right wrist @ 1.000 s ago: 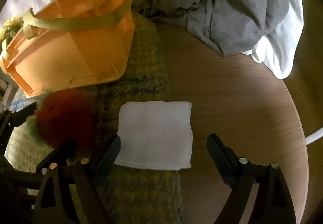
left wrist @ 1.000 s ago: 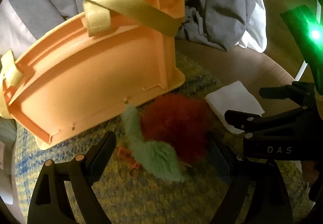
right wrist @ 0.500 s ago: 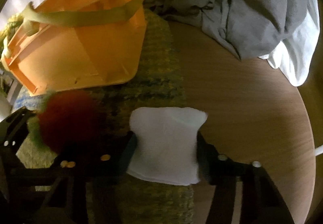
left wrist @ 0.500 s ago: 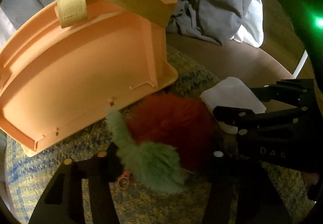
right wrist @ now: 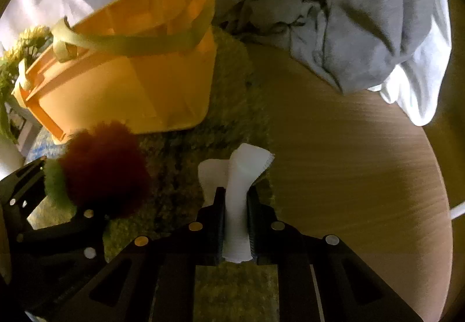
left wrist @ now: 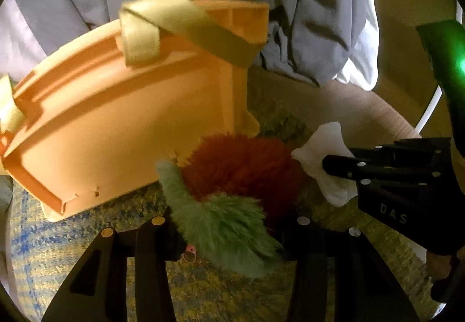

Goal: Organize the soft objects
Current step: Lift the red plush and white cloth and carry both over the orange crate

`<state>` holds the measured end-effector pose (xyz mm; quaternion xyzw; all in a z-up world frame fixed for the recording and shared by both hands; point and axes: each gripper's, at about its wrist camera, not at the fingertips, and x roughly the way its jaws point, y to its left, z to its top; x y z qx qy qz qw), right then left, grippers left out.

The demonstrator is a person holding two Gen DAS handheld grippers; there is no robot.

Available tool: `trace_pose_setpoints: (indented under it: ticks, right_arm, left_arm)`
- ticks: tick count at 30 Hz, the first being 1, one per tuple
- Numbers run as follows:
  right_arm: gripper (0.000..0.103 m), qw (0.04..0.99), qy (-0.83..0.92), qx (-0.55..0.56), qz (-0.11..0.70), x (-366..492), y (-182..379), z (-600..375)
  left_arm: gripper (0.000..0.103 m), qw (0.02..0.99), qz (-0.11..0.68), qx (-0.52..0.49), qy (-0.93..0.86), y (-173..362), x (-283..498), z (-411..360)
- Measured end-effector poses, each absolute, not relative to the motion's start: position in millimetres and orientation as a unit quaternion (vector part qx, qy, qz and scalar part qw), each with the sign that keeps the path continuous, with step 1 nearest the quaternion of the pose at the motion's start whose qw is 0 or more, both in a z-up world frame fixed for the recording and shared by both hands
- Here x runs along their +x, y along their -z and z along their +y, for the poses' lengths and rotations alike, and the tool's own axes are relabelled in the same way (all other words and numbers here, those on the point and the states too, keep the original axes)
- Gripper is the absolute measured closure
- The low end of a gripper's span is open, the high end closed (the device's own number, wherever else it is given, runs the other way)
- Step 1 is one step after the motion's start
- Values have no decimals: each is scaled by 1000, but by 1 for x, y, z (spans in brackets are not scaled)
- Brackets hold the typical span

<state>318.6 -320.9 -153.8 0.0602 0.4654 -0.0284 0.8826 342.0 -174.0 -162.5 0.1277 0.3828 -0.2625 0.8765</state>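
Observation:
A fuzzy red and green plush toy [left wrist: 232,200] lies in front of an orange basket [left wrist: 116,124] with a yellow strap handle. My left gripper [left wrist: 229,223] is shut on the plush toy's green part. The toy also shows in the right wrist view [right wrist: 104,171], with the basket [right wrist: 130,83] behind it. My right gripper [right wrist: 236,205] is shut on a white cloth [right wrist: 238,176], bunched between its jaws. In the left wrist view the right gripper [left wrist: 343,168] pinches the white cloth [left wrist: 325,159] just right of the toy.
A yellow-green and blue woven mat [right wrist: 232,95] covers part of a round wooden table [right wrist: 348,162]. A heap of grey and white fabric [right wrist: 348,17] lies at the back. A plant [right wrist: 17,60] stands at far left.
Both grippers closed: the left onto the plush toy, the right onto the white cloth, which went from flat to bunched. Both views have lifted slightly.

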Motion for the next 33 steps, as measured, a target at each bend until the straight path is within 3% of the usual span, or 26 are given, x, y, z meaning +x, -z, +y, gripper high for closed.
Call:
trace_pose_setpoints:
  ticks: [13,33]
  right_arm:
    - [93,896,56,61,437,304,133,-334]
    - [94,937,17,64,342,278,49,-290]
  left_arm:
    - [58,886,363,111,267,139,334,-170]
    - [58,927,291,60,228,63,298,-123]
